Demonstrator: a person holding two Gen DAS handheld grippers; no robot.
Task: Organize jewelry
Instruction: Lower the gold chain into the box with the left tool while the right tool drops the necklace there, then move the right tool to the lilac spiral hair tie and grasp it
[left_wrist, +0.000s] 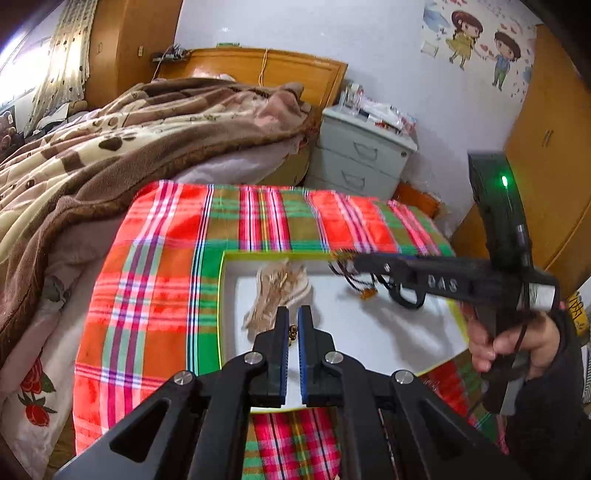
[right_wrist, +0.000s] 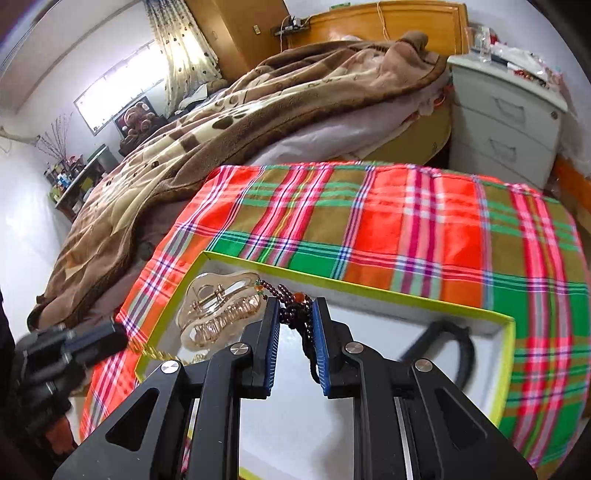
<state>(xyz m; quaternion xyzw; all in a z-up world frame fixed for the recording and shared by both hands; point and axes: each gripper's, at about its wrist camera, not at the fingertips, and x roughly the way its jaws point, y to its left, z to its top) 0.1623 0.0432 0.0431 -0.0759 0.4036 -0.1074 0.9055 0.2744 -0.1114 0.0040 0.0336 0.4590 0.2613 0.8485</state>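
Observation:
A white tray with a yellow-green rim (left_wrist: 223, 280) (right_wrist: 406, 295) lies on the plaid cloth. A clear amber hair claw (left_wrist: 280, 291) (right_wrist: 218, 314) lies in its left part. My left gripper (left_wrist: 293, 314) hovers just over the tray, jaws nearly together with a small gold piece (left_wrist: 293, 331) between them. My right gripper (right_wrist: 295, 306) is shut on a dark red bead bracelet (right_wrist: 301, 314), whose strands (left_wrist: 347, 269) hang over the tray's far side. A black ring-shaped band (right_wrist: 456, 345) (left_wrist: 406, 299) lies in the tray's right part.
The plaid cloth (left_wrist: 166, 258) (right_wrist: 406, 229) covers a small table beside a bed with a brown blanket (left_wrist: 110, 147). A white nightstand (left_wrist: 362, 151) (right_wrist: 506, 114) stands behind. A wooden wardrobe (left_wrist: 554, 166) is at the right.

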